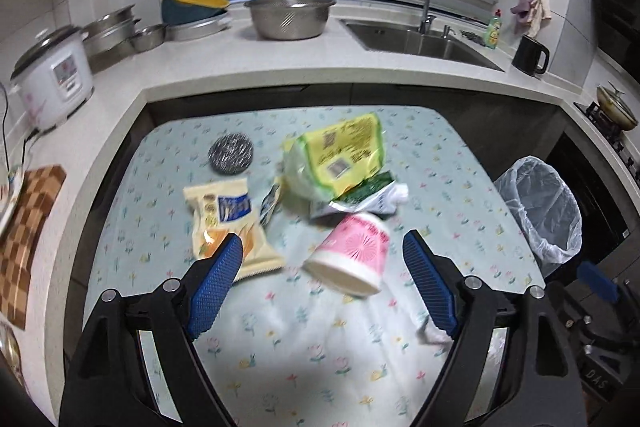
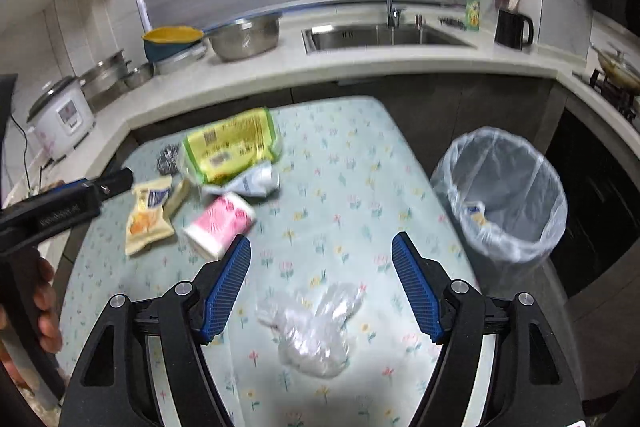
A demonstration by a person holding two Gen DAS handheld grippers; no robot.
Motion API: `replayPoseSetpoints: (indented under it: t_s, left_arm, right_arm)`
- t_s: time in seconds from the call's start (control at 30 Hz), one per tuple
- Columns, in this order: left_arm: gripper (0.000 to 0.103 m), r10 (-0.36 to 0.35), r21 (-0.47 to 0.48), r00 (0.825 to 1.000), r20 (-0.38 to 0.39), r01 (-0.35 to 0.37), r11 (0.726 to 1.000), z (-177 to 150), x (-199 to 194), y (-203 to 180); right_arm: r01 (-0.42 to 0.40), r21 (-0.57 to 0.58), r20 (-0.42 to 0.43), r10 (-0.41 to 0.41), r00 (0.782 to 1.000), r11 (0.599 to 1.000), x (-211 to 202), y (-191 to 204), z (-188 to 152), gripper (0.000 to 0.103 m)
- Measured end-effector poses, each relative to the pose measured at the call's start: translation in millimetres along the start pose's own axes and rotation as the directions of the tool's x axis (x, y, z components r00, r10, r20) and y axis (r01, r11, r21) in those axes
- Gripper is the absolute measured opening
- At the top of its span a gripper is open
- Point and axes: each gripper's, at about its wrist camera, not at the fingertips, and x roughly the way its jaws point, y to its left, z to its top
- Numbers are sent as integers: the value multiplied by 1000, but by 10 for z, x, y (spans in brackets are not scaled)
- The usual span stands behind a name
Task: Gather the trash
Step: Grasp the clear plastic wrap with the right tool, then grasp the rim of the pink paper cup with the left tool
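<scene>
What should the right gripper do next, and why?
Probably lower the right gripper and close on the clear plastic bag. Its fingers are open and empty, the crumpled bag lies between them on the table, and the bin stands just right of it.

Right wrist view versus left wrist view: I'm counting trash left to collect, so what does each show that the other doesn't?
Only the right wrist view shows the crumpled clear plastic bag whole, lying between the open right gripper, and a wrapper already inside the bin.

Only the left wrist view shows the steel scourer in full and the checkered board; the left gripper is open and empty.

Both show the pink cup on its side, the yellow snack packet, the green-yellow bag, the lined bin and the floral tablecloth.
</scene>
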Motion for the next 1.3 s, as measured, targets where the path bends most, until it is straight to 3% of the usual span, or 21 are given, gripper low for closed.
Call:
replayPoseSetpoints:
  t_s: [0.27,0.57,0.6,0.7,0.77,0.87,1.3]
  left_arm:
    - [78,9,-58,998,-67,-12,998,-439,125,247]
    - [78,4,-69,993,-118,-13,998,-686,291,263]
    - [78,0,-70,992,-123,-9,998,-698,315,249]
    - [78,-7,-68,991,-137,-2,998,-712,383,215]
    - [78,-13,-68,990,-143,3,998,-708,426,180]
    - [78,-29,-77,988,-151,18,997,-685,489,135]
    - [74,-108,-124,976,-187,86,989,-511,907,-154]
  right_arm:
    - [14,32,-123,-10,992,999,406,0,-485,70]
    - [14,23,-181,-10,984,1000,700,40,-610,70]
    - [12,23,-187,-8,982,1000,725,35,-615,69]
    - [0,19,-208,4,978,1000,804,50,-631,53]
    - [-18,21,-208,22,978,1000,812,50,-620,38]
    - [-24,12,-193,26,981,1000,776,61,-565,32]
    - [-39,84,-113,48,992,996,711,-77,-217,31]
